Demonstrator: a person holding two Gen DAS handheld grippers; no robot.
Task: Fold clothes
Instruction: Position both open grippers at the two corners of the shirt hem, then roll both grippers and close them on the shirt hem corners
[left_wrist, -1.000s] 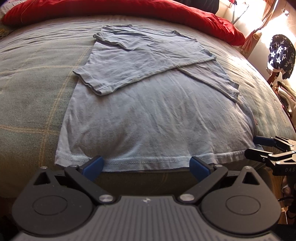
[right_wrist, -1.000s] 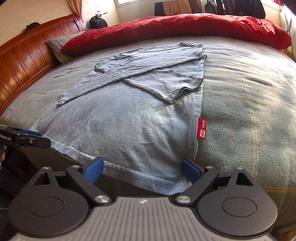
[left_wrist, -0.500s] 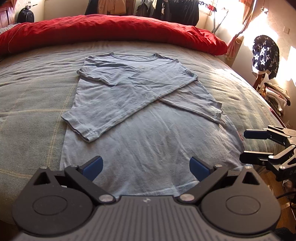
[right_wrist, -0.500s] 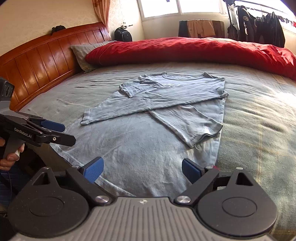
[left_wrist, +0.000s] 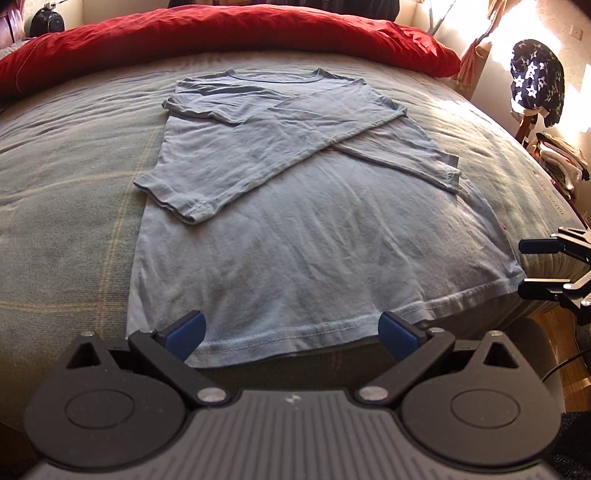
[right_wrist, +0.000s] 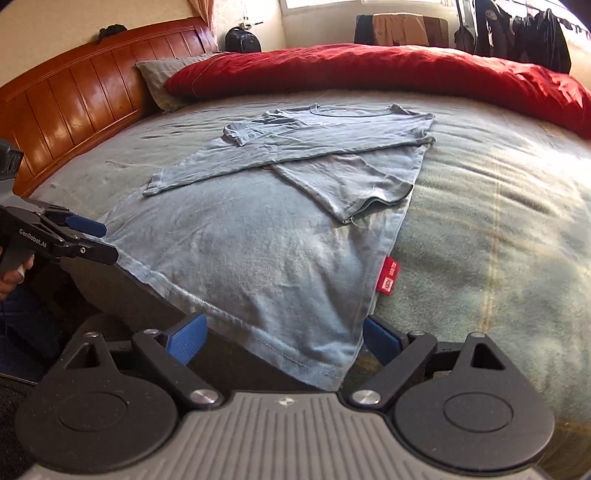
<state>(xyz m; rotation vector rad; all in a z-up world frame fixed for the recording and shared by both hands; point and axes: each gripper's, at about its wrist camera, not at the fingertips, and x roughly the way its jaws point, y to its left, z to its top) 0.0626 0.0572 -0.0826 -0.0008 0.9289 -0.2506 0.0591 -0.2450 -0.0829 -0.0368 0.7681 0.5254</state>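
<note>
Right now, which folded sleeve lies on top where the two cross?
The sleeve whose cuff ends toward the left gripper side. It runs unbroken across the chest, while the other sleeve, cuff toward the right gripper side, disappears beneath it.

- A light blue long-sleeved shirt (left_wrist: 295, 236) lies flat on the bed (left_wrist: 66, 206), both sleeves crossed over its chest.
- The left tool (left_wrist: 291, 332) sits at the shirt's hem, its blue-padded fingers (left_wrist: 184, 330) spread wide.
- The right tool (left_wrist: 535, 267) hovers just beside the hem's right corner, fingers apart.
- A red duvet (left_wrist: 221, 33) lies beyond the collar.
</note>
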